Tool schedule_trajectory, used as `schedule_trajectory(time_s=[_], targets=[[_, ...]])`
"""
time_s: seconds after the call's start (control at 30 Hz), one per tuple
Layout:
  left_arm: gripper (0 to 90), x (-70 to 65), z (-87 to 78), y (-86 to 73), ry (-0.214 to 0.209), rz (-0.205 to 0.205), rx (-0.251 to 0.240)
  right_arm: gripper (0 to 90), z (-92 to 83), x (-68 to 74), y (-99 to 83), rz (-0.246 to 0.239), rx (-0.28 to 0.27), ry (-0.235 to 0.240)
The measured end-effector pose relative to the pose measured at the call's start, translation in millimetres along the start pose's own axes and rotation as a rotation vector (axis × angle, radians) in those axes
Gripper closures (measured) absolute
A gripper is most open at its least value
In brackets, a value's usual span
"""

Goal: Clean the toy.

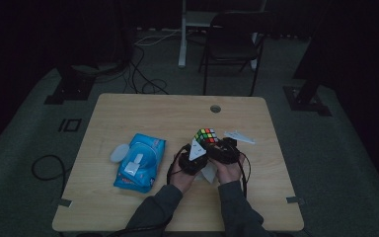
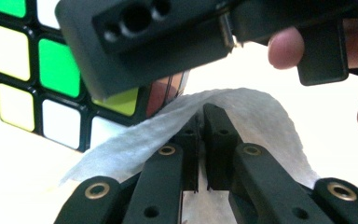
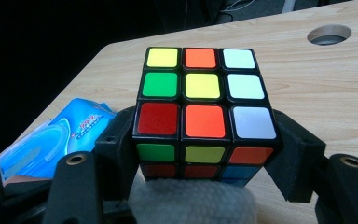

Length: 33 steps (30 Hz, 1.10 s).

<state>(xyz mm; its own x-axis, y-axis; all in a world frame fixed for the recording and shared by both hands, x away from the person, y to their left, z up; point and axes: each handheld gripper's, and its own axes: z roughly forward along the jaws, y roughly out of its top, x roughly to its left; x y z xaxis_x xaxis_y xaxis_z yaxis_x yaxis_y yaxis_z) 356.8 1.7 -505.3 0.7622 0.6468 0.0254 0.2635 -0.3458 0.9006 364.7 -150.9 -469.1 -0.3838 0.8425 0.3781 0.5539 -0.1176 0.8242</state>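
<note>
Both hand-held grippers meet mid-table in the dim high view, left gripper beside right gripper. Left gripper view: jaws clenched on a thin white wipe, its lower edge hidden. Right gripper view: jaws grasping the multicoloured puzzle cube, its underside hidden.

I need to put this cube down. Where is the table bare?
Bare wood runs along the far edge around the round cable hole and down the table's right side. It is crowded mid-table: blue wet-wipe pack, scrambled colour cube, white paper plane.
</note>
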Motion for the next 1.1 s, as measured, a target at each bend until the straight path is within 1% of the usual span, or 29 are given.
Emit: schedule_trajectory(time_s=[0.17, 0.27, 0.6, 0.9, 1.1], targets=[[86.4, 1.2, -3.2, -1.8, 0.004, -0.003, -0.001, 34.3, -1.1, -1.4, 0.8, 0.000, -0.005, -0.003], [86.4, 1.5, -5.9, -2.5, 0.008, 0.003, 0.000, 34.2, -1.2, -1.5, 0.8, -0.006, -0.003, -0.007], [86.4, 2.0, -16.6, -2.2, 0.007, 0.000, -0.021, 34.2, -2.9, -5.8, 1.2, -0.002, -0.008, -0.017], [86.4, 2.4, -21.0, -3.3, 0.007, 0.008, -0.024, 34.2, -4.2, -8.8, 0.9, 0.000, -0.005, -0.019], [86.3, 3.3, -24.2, -4.3, 0.008, 0.003, -0.032, 34.2, -5.7, -10.7, 1.2, 0.001, -0.007, -0.022]])
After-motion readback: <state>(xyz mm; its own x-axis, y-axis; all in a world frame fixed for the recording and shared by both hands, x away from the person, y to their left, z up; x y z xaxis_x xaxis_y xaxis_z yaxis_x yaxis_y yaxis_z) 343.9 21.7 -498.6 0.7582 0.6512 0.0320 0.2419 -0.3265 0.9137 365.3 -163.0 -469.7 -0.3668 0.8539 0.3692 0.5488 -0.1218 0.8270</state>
